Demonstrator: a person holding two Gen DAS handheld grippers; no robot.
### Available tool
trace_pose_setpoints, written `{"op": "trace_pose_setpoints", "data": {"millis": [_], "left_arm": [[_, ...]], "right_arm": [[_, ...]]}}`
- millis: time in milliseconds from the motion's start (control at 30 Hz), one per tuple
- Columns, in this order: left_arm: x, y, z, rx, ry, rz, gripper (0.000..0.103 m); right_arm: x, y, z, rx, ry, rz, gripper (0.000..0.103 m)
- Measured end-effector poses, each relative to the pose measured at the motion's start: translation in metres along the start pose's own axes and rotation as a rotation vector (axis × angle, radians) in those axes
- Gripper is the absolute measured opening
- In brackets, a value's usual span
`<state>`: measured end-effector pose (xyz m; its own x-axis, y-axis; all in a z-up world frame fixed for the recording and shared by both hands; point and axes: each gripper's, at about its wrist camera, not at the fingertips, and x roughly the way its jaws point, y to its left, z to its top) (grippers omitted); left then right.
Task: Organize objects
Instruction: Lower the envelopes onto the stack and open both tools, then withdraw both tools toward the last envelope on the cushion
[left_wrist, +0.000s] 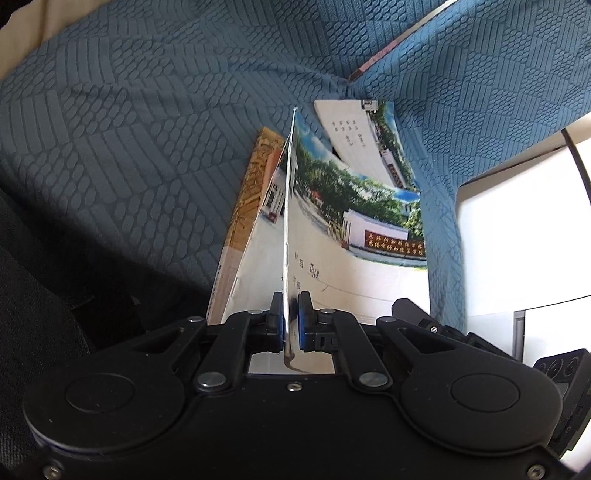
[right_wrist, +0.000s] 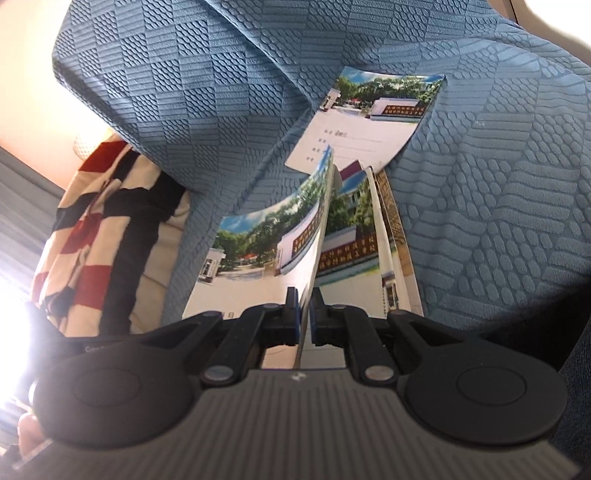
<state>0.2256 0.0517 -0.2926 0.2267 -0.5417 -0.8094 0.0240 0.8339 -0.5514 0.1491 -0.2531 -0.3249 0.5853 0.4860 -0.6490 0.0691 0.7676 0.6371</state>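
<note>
On the blue textured sofa cover (left_wrist: 155, 140), no containers in sight, just booklets. A held booklet (left_wrist: 354, 236) stood edge-up, long axis running away from both cameras, over a brown-covered book (left_wrist: 243, 206). Another booklet (right_wrist: 369, 122) lay flat beyond. Left gripper (left_wrist: 291, 314) and right gripper (right_wrist: 303, 310) were both clamped narrow on its near edge.

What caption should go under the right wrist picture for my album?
Right gripper pinching a thin photo-cover booklet above a stack of booklets on the textured blue sofa cover.
</note>
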Motion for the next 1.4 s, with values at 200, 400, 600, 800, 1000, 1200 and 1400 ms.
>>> {"op": "trace_pose_setpoints", "data": {"millis": [200, 400, 600, 800, 1000, 1200, 1400], "left_arm": [[0.001, 0.002, 0.001, -0.009, 0.005, -0.004, 0.005], [-0.004, 0.004, 0.002, -0.017, -0.001, -0.015, 0.015], [-0.019, 0.003, 0.004, -0.005, -0.038, -0.011, 0.032], [-0.038, -0.005, 0.002, 0.047, -0.082, 0.030, 0.032], [-0.061, -0.028, 0.001, 0.118, -0.140, 0.040, 0.034], [-0.080, -0.062, 0.000, 0.210, -0.213, 0.045, 0.034], [-0.093, -0.093, -0.002, 0.290, -0.261, 0.039, 0.035]], "right_arm": [[0.004, -0.002, -0.003, -0.015, 0.010, -0.027, 0.010], [0.003, 0.003, -0.005, -0.035, 0.017, -0.060, 0.018], [-0.009, 0.011, -0.008, -0.087, 0.002, -0.113, 0.052], [-0.029, 0.021, -0.008, -0.150, -0.036, -0.154, 0.052], [-0.053, 0.036, -0.004, -0.217, -0.114, -0.195, 0.052], [-0.084, 0.049, 0.003, -0.267, -0.215, -0.203, 0.052], [-0.112, 0.058, 0.010, -0.281, -0.299, -0.208, 0.054]]}}
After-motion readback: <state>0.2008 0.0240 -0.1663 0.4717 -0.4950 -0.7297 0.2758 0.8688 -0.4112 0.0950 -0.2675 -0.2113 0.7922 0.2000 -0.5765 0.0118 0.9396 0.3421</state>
